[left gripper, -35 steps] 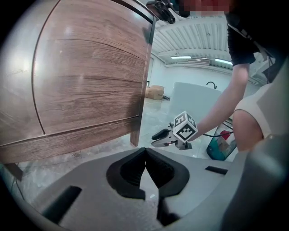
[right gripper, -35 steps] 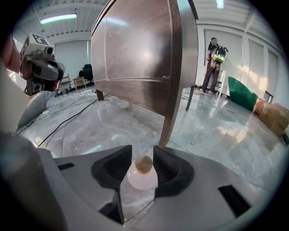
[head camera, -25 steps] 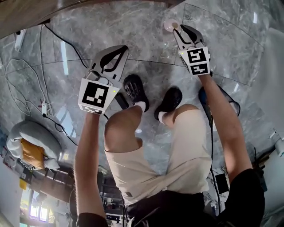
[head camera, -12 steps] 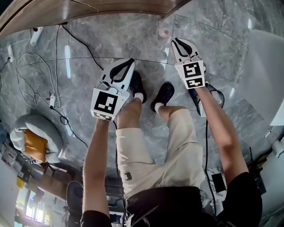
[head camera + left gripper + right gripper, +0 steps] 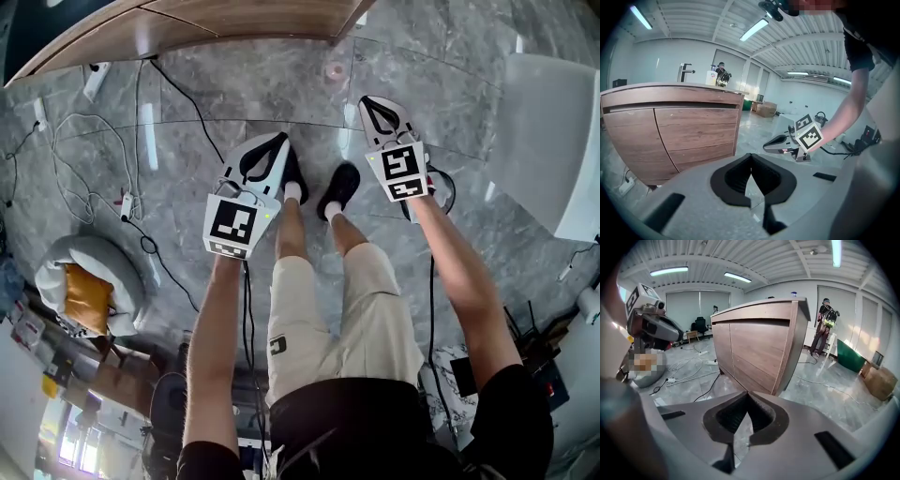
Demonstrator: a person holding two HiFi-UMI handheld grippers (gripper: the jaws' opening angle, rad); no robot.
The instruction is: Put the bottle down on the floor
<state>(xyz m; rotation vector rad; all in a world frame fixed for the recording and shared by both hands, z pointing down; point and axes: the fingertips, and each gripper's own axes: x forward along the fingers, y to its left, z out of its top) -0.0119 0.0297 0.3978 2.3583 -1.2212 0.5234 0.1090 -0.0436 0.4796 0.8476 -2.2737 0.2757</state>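
Note:
The bottle (image 5: 334, 70) stands on the grey marble floor, seen from above as a small pinkish round top, with nothing touching it. My right gripper (image 5: 366, 101) hangs nearer me and to its right, well apart from it, jaws shut and empty. In the right gripper view its jaws (image 5: 747, 393) meet at the tips with only floor behind them. My left gripper (image 5: 278, 141) is held over the person's left shoe, also shut and empty; its jaws (image 5: 750, 154) touch at the tips. The bottle does not show in either gripper view.
A wooden cabinet (image 5: 187, 23) runs along the far edge, close behind the bottle. Cables and a power strip (image 5: 125, 202) lie at left, a grey cushion (image 5: 84, 291) lower left, a white panel (image 5: 553, 131) at right. The person's black shoes (image 5: 342, 183) stand between the grippers.
The right gripper has drawn back from the bottle, which stays on the floor, and its jaws have closed. The view has risen and both grippers have come nearer the person.

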